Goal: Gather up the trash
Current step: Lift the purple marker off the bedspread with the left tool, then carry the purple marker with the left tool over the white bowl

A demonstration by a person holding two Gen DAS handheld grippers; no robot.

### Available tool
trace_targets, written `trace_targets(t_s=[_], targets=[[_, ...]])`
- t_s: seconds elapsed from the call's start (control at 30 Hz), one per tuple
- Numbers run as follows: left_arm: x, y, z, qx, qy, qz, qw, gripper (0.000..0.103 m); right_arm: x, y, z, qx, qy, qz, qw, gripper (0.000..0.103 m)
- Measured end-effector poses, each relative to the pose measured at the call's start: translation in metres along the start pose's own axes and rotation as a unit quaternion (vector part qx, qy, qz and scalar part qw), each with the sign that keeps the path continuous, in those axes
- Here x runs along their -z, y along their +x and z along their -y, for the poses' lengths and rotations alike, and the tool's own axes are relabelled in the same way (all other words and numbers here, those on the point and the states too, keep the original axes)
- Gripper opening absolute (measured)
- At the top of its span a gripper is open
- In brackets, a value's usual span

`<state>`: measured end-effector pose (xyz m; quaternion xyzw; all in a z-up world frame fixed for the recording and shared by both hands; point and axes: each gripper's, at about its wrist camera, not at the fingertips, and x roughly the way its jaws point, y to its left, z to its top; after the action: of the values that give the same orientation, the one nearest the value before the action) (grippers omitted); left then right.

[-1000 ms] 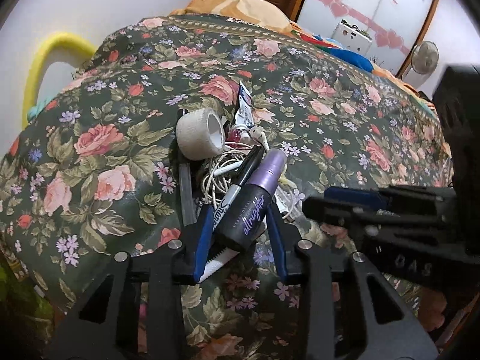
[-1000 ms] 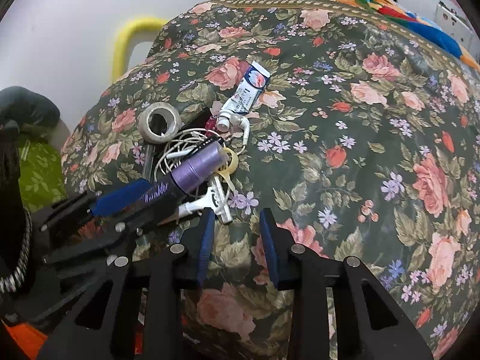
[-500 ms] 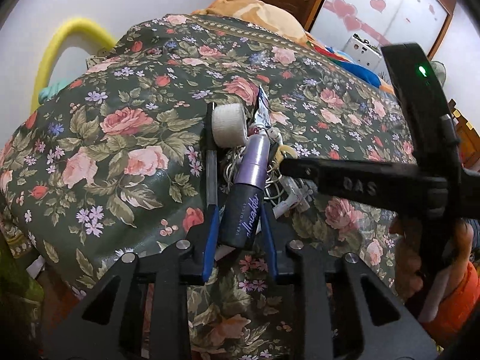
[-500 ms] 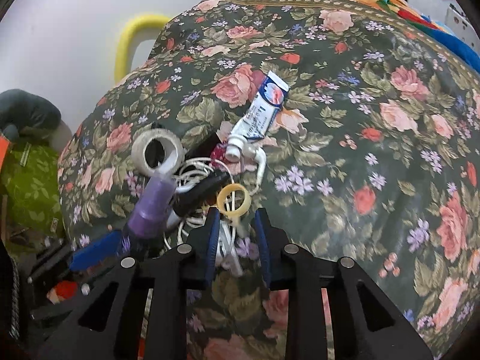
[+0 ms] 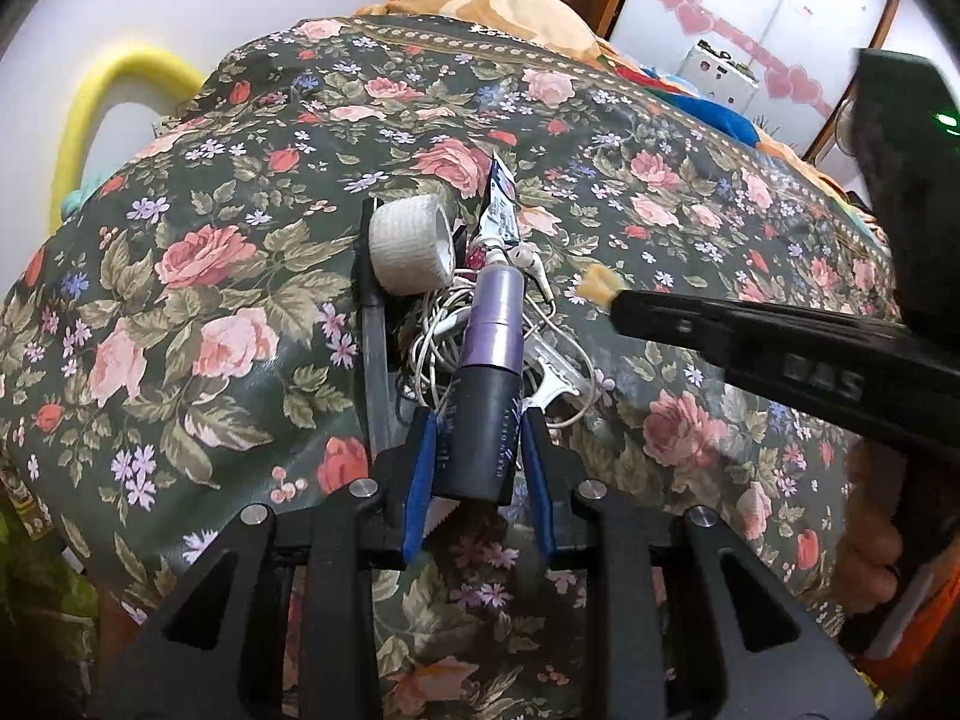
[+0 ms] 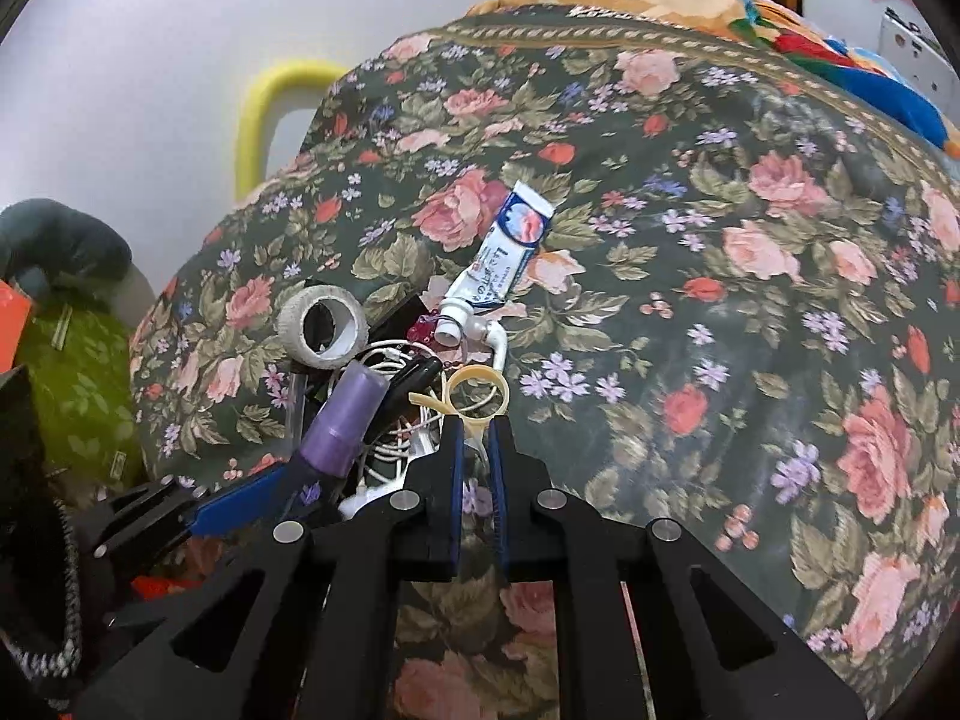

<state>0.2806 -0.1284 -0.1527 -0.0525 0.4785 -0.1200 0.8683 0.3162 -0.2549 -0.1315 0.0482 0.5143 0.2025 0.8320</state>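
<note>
A small pile of clutter lies on the floral bedspread [image 5: 240, 276]. My left gripper [image 5: 479, 420] is shut on a black and purple cosmetic bottle [image 5: 486, 384], held just above the pile; the bottle also shows in the right wrist view [image 6: 342, 420]. My right gripper [image 6: 473, 427] is shut on a tan plastic ring [image 6: 477, 393], whose tip shows in the left wrist view [image 5: 597, 283]. In the pile are a white tape roll [image 5: 411, 251], a small white and blue tube [image 6: 507, 258], tangled white earphone cable [image 5: 444, 336] and a black pen [image 6: 414, 375].
A yellow foam hoop [image 5: 102, 102] leans on the white wall behind the bed. Orange and blue bedding [image 6: 780, 12] is heaped at the far end. A green patterned item [image 6: 72, 384] sits below the bed's left edge. A door and a heart-decorated wardrobe [image 5: 750, 18] stand beyond.
My right gripper has closed on the tan ring and lifted it slightly off the pile. My left gripper keeps hold of the bottle and has shifted little.
</note>
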Motion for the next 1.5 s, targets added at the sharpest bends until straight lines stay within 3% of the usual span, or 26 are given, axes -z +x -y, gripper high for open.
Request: trace_targets(t_s=[0.27,0.4,0.67,1.13,1.5], targets=[[-0.004,-0.010,0.007,-0.002,-0.007,0.002,1.0000,0.026,0.013,-0.026,0.010,0.018,0.006,0.013,1.000,0.007],[-0.004,-0.030,0.010,0.013,-0.021,0.017,0.9996,0.025,0.018,-0.038,0.014,0.022,0.015,0.020,0.999,0.007],[-0.001,-0.075,0.019,0.006,-0.019,0.049,0.9986,0.025,0.024,-0.070,-0.003,0.022,0.002,0.040,0.999,0.007],[0.036,-0.179,-0.003,-0.033,-0.034,0.106,0.9932,0.025,0.045,-0.126,-0.089,-0.011,-0.057,0.077,0.995,0.007],[0.111,-0.229,-0.066,-0.092,-0.097,0.105,0.9855,0.025,0.091,-0.119,-0.177,-0.049,-0.125,0.050,0.990,0.007]])
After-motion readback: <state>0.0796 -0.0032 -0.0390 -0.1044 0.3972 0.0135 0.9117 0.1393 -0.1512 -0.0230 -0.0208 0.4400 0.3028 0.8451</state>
